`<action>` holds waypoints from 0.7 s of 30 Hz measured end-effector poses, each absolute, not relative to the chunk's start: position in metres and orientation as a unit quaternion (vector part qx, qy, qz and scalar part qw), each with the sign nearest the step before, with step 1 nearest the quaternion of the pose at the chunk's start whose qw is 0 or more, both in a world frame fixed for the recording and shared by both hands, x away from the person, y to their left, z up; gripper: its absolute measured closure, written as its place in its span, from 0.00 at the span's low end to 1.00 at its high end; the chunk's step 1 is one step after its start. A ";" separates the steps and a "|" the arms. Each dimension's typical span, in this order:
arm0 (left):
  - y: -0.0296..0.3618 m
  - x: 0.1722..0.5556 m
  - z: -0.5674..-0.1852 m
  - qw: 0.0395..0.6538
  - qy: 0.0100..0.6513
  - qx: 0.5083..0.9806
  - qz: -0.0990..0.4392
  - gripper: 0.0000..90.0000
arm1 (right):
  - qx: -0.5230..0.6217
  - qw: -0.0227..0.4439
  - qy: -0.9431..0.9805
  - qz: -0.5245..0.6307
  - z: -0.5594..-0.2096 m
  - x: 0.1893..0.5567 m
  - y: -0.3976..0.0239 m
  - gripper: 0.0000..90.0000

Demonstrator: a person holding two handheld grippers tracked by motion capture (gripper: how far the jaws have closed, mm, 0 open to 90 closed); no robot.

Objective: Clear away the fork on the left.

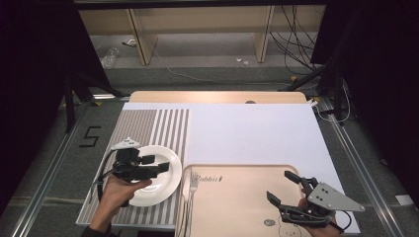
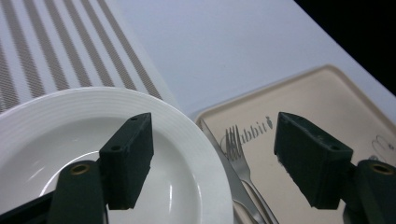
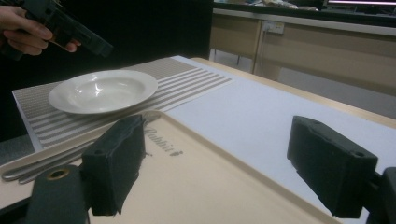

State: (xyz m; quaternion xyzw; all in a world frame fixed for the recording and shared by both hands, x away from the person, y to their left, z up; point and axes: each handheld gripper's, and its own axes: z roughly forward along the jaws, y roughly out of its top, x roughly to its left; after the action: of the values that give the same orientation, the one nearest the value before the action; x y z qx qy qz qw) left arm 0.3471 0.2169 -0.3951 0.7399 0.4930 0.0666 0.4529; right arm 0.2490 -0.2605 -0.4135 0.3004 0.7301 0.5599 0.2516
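Fork lies lengthwise on tray's left edge, tines pointing away; both grippers' jaws open, empty

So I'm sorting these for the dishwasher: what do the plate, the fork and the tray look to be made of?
Plate: likely glazed ceramic, glossy white with highlights and fine rim rings. Fork: metal, probably stainless steel, silvery and reflective. Tray: probably matte plastic, though that's less sure: flat beige, printed lettering, rounded moulded rim.
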 end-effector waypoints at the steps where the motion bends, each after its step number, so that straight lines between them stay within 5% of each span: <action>1: 0.221 0.347 -0.395 0.455 0.497 0.736 0.070 0.31 | 0.300 0.252 0.730 0.560 -0.414 0.249 -0.260 0.22; 21: 0.275 0.335 -0.410 0.467 0.564 0.674 0.098 0.28 | 0.300 0.252 0.730 0.560 -0.413 0.249 -0.260 0.22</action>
State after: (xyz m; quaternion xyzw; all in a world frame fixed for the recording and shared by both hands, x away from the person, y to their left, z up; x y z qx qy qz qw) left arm 0.3355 0.2752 -0.4103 0.6745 0.5636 0.0979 0.4668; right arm 0.2488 -0.2602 -0.4134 0.3003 0.7301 0.5599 0.2515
